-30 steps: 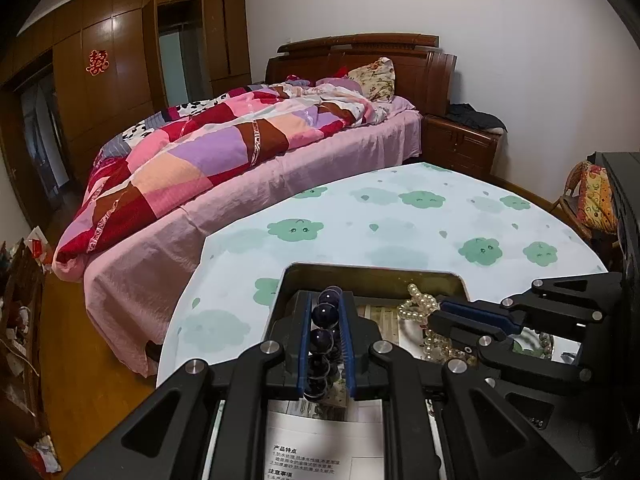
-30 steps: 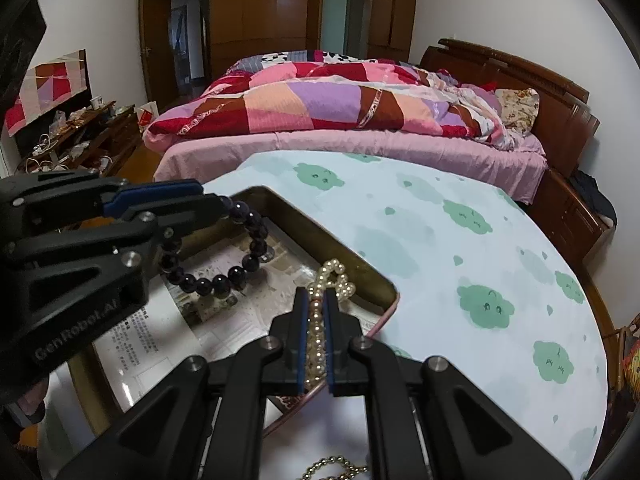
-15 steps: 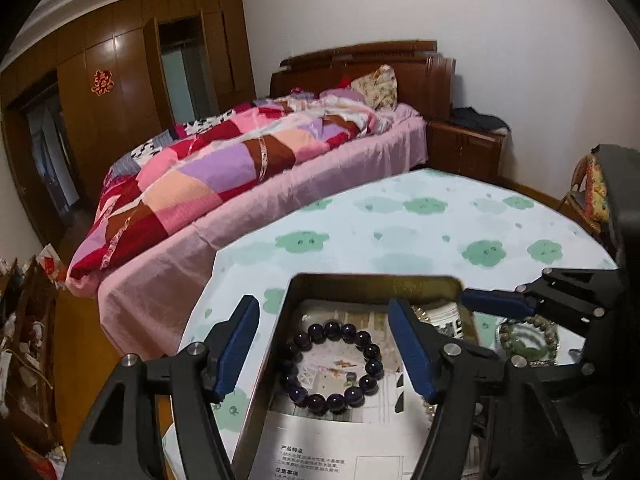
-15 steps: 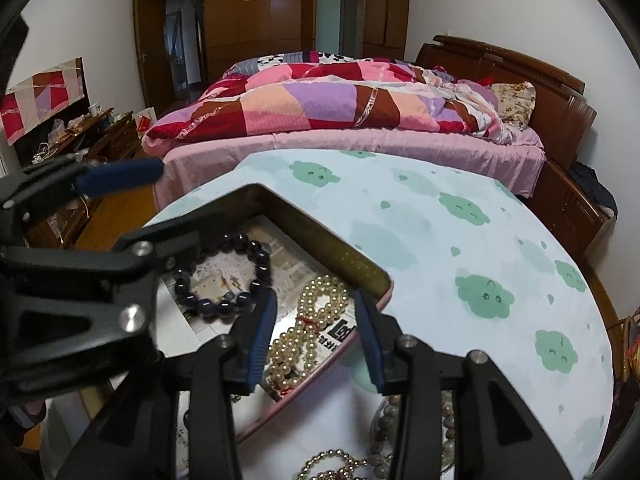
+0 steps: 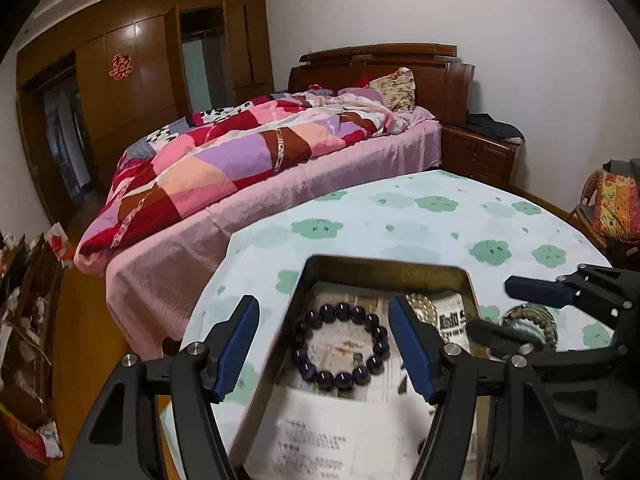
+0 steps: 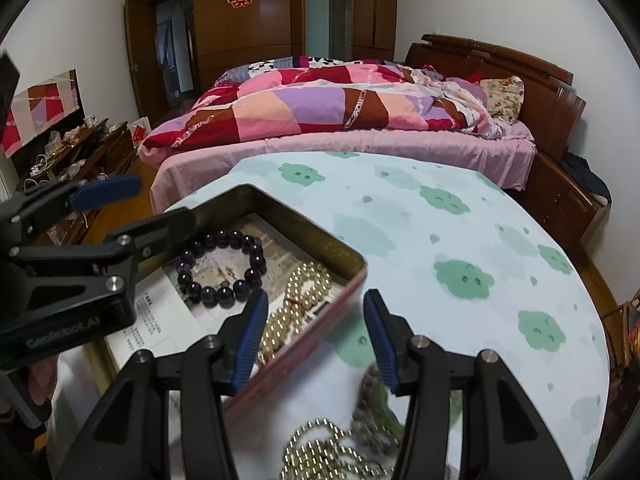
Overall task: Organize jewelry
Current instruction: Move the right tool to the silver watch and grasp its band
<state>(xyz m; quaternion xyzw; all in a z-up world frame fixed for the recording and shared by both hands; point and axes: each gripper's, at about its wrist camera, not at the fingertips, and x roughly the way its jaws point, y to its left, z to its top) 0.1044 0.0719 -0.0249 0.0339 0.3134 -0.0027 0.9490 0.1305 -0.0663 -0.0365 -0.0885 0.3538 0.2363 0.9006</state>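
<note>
Left hand-held gripper [image 5: 324,350] released, jaws wide apart, nothing between the pads, hovering over the near end of the tin [image 5: 384,270]. Right hand-held gripper [image 6: 316,342] also released, jaws spread, straddling the tin's pink outer wall [image 6: 304,344].

Nearest in right view: gold chain [image 6: 324,456] heaped on the bench [image 6: 460,240] outside the tin, touching a blurred grey-green bead bracelet [image 6: 372,400] just beside it. Same bracelet apparently seen in left view [image 5: 532,320] to the right of the tin, partly hidden by the right gripper.

Inside tin: lined with printed paper [image 5: 320,436]. Purple bead bracelet [image 5: 340,350] lying flat in a ring on the paper, mid-tin, touching no gripper. Pearl strand [image 6: 296,308] bunched against the tin's right wall, beside the purple bracelet, not touching it; in left view only a bit visible [image 5: 420,304] behind the right pad.

Tin at the near left edge of the round bench, cloud-print cloth. Beyond: bed [image 5: 280,184] with patchwork quilt [image 6: 320,108], wooden headboard, wardrobe [image 6: 260,20] against the far wall.
</note>
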